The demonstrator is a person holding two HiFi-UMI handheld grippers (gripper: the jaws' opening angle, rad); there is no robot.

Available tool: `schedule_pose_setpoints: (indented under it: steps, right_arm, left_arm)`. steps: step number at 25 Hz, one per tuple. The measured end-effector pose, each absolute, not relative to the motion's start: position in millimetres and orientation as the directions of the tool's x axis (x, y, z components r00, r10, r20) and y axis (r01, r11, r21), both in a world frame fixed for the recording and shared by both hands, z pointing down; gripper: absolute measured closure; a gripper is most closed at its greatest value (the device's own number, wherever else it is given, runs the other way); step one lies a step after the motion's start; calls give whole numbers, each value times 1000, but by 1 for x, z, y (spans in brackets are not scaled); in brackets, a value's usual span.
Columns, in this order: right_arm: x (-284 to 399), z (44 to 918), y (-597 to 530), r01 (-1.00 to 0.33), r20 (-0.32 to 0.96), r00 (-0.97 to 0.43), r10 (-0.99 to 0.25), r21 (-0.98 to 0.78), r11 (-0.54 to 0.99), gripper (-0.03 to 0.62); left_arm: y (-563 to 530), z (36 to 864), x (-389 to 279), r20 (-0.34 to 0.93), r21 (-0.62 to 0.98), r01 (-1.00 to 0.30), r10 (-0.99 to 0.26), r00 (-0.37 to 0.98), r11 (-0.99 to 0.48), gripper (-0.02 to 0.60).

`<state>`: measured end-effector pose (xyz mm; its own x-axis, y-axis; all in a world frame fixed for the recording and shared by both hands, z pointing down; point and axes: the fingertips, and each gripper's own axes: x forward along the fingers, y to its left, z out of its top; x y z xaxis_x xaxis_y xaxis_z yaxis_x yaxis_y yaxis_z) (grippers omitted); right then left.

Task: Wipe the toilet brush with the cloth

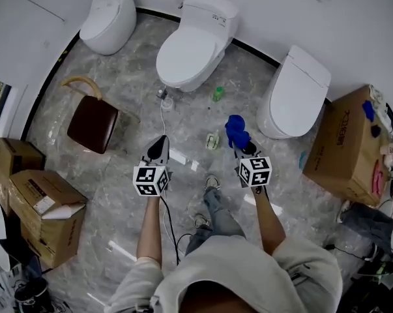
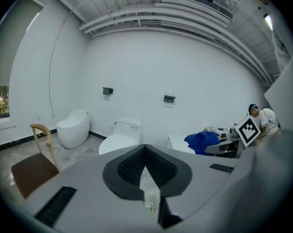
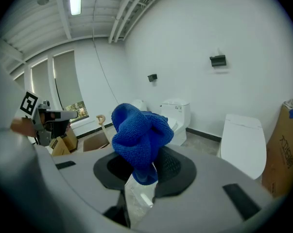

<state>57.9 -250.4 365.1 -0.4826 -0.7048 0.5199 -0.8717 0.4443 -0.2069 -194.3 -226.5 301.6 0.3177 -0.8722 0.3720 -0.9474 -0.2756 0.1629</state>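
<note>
My right gripper (image 1: 243,149) (image 3: 144,163) is shut on a bunched blue cloth (image 1: 236,130) (image 3: 139,137), which sticks up past the fingertips. The cloth (image 2: 202,141) also shows in the left gripper view, off to the right. My left gripper (image 1: 160,142) (image 2: 145,150) is held level with the right one; its jaws meet at the tips and nothing shows between them. What looks like a white toilet brush (image 1: 166,102) stands on the floor by the base of the middle toilet (image 1: 193,44), beyond the left gripper and apart from it.
Three white toilets line the far wall, with the left toilet (image 1: 109,19) and the right toilet (image 1: 297,90) at either end. A brown chair (image 1: 92,122) stands at left, cardboard boxes (image 1: 40,207) lie nearer, and a big box (image 1: 346,145) sits at right. A green bottle (image 1: 218,94) is on the floor.
</note>
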Motion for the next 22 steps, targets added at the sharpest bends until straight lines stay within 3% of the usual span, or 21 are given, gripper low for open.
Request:
schedule_pose_setpoints:
  steps: [22]
  right_arm:
    - [65,181,-143,-868,294,-492,-820,-92,488,480]
  left_arm:
    - [-117,134,-195,164,69,-945,-931,327,-320,563]
